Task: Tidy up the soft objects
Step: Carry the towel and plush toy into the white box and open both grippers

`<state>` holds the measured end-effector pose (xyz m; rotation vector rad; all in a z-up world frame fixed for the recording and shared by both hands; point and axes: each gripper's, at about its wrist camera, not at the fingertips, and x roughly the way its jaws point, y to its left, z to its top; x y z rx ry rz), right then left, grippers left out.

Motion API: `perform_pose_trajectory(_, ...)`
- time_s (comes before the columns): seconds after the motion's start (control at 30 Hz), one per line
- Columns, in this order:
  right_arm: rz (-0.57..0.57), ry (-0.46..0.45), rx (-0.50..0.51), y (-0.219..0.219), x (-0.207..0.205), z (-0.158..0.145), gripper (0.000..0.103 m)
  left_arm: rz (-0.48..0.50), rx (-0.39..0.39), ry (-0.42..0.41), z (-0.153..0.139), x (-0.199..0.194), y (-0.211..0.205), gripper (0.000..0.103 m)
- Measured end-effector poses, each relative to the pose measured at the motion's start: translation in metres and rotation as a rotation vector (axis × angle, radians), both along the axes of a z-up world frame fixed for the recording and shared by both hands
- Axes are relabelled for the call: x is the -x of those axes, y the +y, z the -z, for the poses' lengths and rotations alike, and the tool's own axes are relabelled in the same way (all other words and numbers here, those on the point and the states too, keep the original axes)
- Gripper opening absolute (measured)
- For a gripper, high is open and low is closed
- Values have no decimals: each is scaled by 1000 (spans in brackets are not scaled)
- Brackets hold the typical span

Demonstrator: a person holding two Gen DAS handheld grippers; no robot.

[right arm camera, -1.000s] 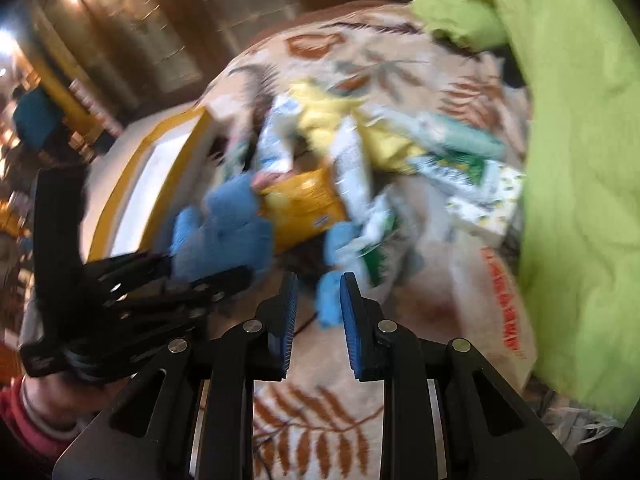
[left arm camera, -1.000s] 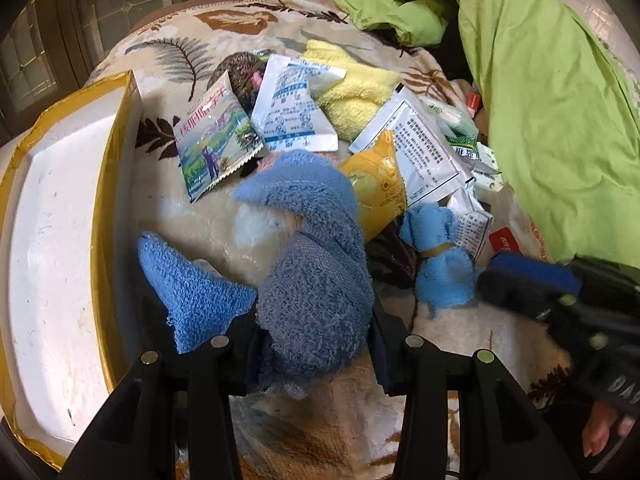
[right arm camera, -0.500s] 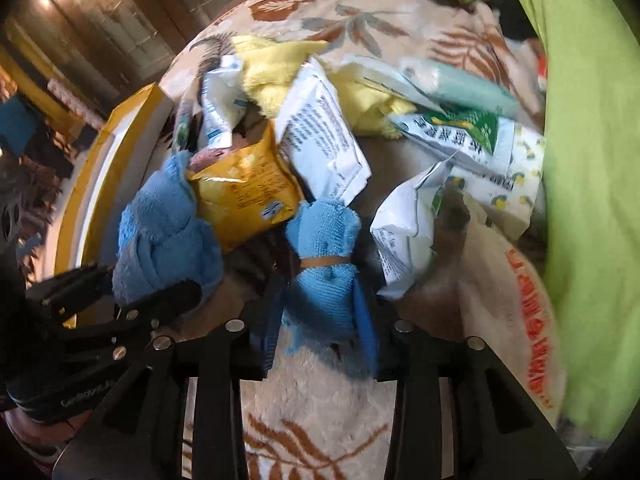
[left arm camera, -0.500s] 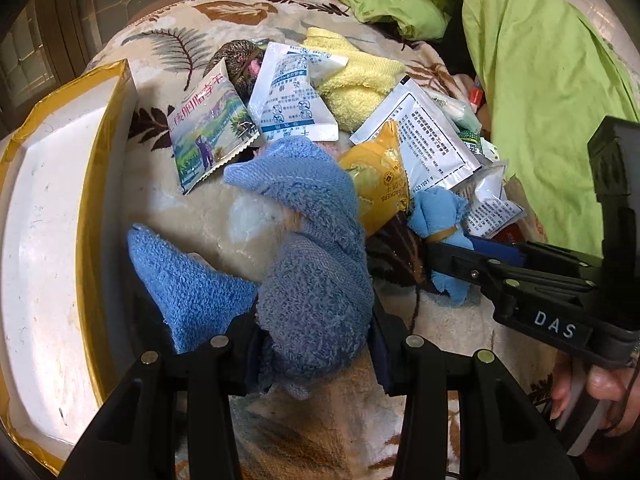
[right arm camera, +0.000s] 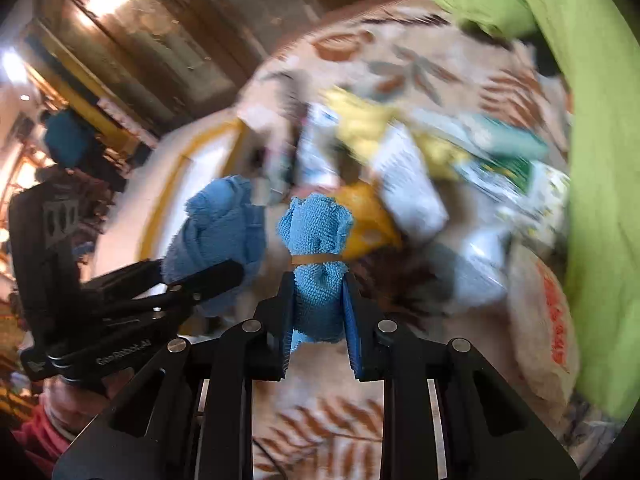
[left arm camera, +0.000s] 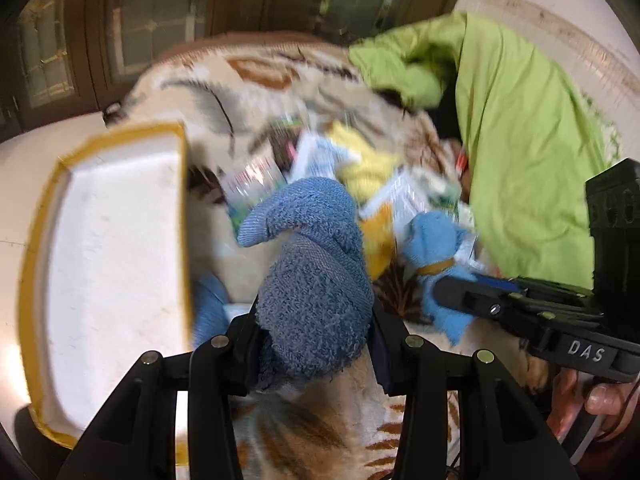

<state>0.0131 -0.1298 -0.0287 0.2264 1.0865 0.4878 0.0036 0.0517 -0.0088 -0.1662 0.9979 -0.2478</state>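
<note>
Grippers both hold towels: your left gripper (left arm camera: 316, 344) clamps the dark towel (left arm camera: 316, 280); your right gripper (right arm camera: 320, 320), just closed, pinches the banded towel (right arm camera: 318, 264).

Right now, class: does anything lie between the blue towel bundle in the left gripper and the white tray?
Nothing visible does. The left gripper holds the towel bundle right beside the white tray, whose yellow rim is its only edge to clear.

**Two bundles held over the bed**

A rolled towel (left arm camera: 316, 280) sits between the left tool (left arm camera: 316, 344) fingers, the tray (left arm camera: 112, 264) to its left. A banded cloth (right arm camera: 318, 264) sits in the right tool (right arm camera: 318, 320). Packets (right arm camera: 408, 184) lie ahead on the blanket (right arm camera: 372, 56), bedding (right arm camera: 600, 160) to the right.
</note>
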Motion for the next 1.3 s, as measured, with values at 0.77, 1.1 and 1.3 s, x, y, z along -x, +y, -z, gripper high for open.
perform_pose_trajectory(0.77, -154, 78, 77, 232, -140, 27, 22, -293, -130, 103, 39, -96, 173, 47)
perform_pose_trajectory(1.1, -179, 85, 134, 243, -155, 54, 37, -340, -207, 139, 56, -95, 176, 63)
perform_pose_trajectory(1.3, -146, 37, 103, 233, -148, 37, 37, -411, -229, 69, 26, -81, 180, 63)
